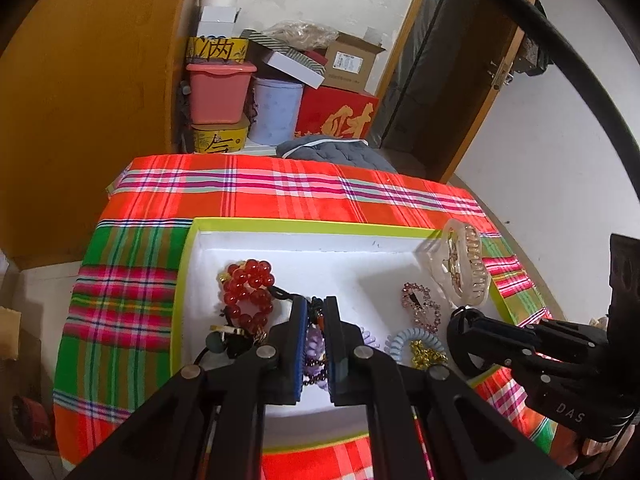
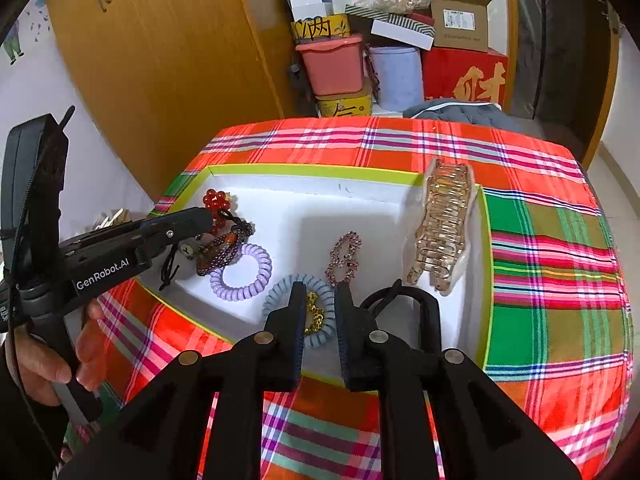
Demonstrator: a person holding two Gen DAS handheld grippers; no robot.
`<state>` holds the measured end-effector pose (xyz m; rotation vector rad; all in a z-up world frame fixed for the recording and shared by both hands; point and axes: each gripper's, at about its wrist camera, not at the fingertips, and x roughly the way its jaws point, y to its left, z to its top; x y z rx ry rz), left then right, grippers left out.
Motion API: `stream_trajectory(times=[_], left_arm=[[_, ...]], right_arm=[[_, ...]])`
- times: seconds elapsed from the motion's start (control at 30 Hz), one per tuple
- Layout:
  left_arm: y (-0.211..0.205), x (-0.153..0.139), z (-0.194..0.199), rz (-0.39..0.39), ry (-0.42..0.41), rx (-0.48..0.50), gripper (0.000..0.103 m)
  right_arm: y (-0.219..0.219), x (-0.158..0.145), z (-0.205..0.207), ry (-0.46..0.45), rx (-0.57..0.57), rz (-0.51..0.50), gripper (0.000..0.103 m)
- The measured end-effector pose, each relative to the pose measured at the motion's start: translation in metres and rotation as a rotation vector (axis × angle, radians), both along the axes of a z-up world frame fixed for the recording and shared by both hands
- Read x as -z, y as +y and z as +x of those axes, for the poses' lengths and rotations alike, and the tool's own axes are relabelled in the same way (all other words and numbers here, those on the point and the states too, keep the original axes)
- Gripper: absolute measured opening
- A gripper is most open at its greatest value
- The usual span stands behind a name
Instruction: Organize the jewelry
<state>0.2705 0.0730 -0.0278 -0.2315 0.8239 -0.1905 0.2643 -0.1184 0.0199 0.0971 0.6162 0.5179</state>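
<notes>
Tabletop (image 2: pixel 552 240): covered in a woven plaid cloth, orange-red with green, pink and purple stripes.
Tray (image 2: pixel 280 169): a shallow white box with a lime-green rim, flat on the cloth; a raised white divider splits its floor.
Red bead bracelet (image 1: pixel 250 296): glossy round translucent beads, bunched in the tray's left part.
Dark bead strand (image 2: pixel 222 254): small deep-purple beads with an orange piece, lying looped beside the red beads.
Lilac coil hair tie (image 2: pixel 241 272): smooth plastic spiral ring, flat on the tray floor, touching the dark strand.
Pale blue coil hair tie (image 2: pixel 280 292): same spiral shape, near the tray's front edge, with a small gold chain (image 2: pixel 315 314) heaped inside it.
Pink rhinestone clip (image 2: pixel 346 256): sparkly openwork, lying near the tray's middle.
Clear amber claw clip (image 2: pixel 442 224): large toothed plastic, propped against the tray's right wall.
Left gripper (image 1: pixel 316 344): black fingers with blue ribbed pads, nearly closed, low over the beads and lilac coil; nothing clearly pinched.
Right gripper (image 2: pixel 318 316): fingers slightly apart, empty, above the blue coil; a black elastic loop (image 2: pixel 384 296) lies just right of it.
</notes>
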Motion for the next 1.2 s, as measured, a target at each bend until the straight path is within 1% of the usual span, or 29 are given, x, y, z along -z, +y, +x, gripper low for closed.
stream_trajectory(times=[0.03, 0.07, 0.1, 0.17, 0.3, 0.37, 0.43, 0.57, 0.87, 1.0, 1.2], left_arm=[[0.0, -0.002, -0.002, -0.002, -0.002, -0.004, 0.009], [0.001, -0.004, -0.006, -0.006, -0.004, -0.008, 0.013], [0.001, -0.006, -0.011, -0.008, -0.007, -0.012, 0.018], [0.001, -0.01, -0.02, -0.008, -0.014, -0.015, 0.024], [-0.003, -0.02, -0.045, 0.003, -0.024, -0.025, 0.025], [-0.007, -0.023, -0.057, 0.008, -0.025, -0.031, 0.025], [-0.009, -0.027, -0.072, 0.009, -0.023, -0.039, 0.025], [-0.017, -0.034, -0.102, 0.024, -0.024, -0.047, 0.034], [-0.035, -0.04, -0.167, 0.07, 0.0, -0.065, 0.034], [-0.041, -0.041, -0.189, 0.069, 0.014, -0.072, 0.034], [-0.047, -0.039, -0.216, 0.072, 0.035, -0.091, 0.034]], right_arm=[[-0.002, -0.001, -0.003, -0.004, 0.003, 0.001, 0.015], [-0.004, -0.001, -0.006, -0.008, 0.007, 0.001, 0.015], [-0.006, -0.002, -0.009, -0.01, 0.012, 0.001, 0.015], [-0.009, -0.002, -0.017, -0.014, 0.018, 0.003, 0.016], [-0.017, -0.002, -0.035, -0.02, 0.032, 0.002, 0.018], [-0.021, -0.001, -0.044, -0.019, 0.043, 0.003, 0.022], [-0.027, 0.001, -0.058, -0.019, 0.048, 0.006, 0.028], [-0.036, 0.005, -0.082, -0.018, 0.067, -0.001, 0.03], [-0.051, 0.016, -0.142, -0.013, 0.103, -0.016, 0.03], [-0.052, 0.02, -0.168, -0.023, 0.11, -0.034, 0.031], [-0.057, 0.025, -0.197, -0.037, 0.124, -0.038, 0.031]])
